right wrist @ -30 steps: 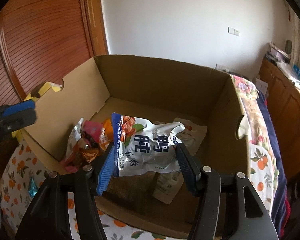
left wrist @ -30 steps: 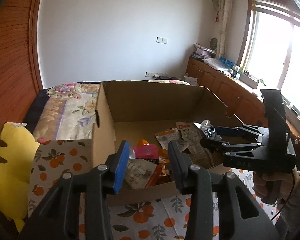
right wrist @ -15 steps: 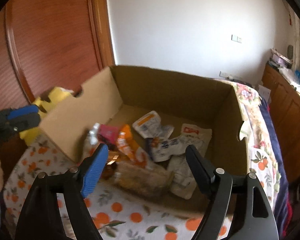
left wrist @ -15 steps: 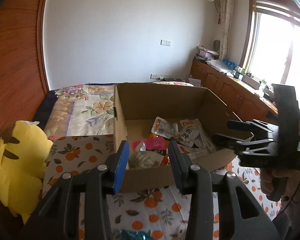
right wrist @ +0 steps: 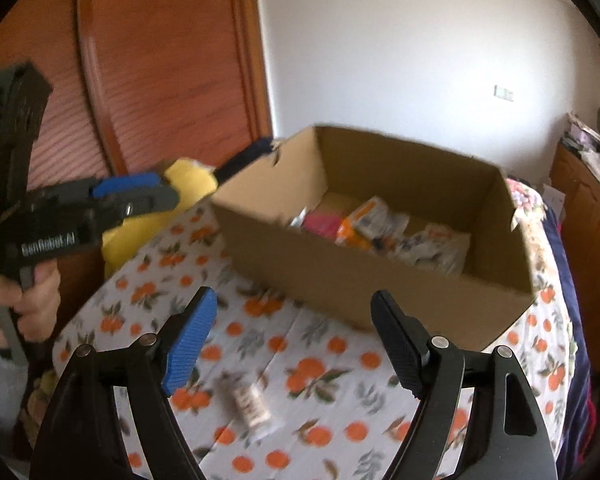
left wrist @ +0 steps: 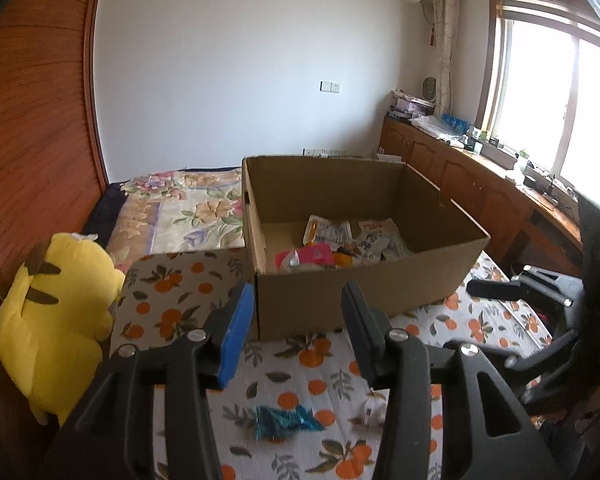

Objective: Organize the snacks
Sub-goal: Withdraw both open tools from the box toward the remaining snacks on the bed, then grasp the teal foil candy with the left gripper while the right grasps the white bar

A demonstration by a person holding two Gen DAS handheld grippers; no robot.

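On the orange-print cloth (left wrist: 168, 300) stands an open cardboard box (left wrist: 364, 296), its long axis running across the left view, its mouth facing up; inside, heaped toward the near wall, lie snack packets (left wrist: 340, 240), a pink one (left wrist: 318, 255) at the left of the heap, white ones behind and to the right. Short of the box, two snacks lie loose on the cloth: a blue wrapper (left wrist: 286, 420), long axis left to right, and a small white packet (right wrist: 249, 404), blurred, slanting from upper left to lower right. The left gripper (left wrist: 298, 332) is narrow and opening, nothing between its jaws; the right gripper (right wrist: 292, 344) stands wide and bare, above the white packet. A yellow plush (left wrist: 60, 320) sits left of the box.
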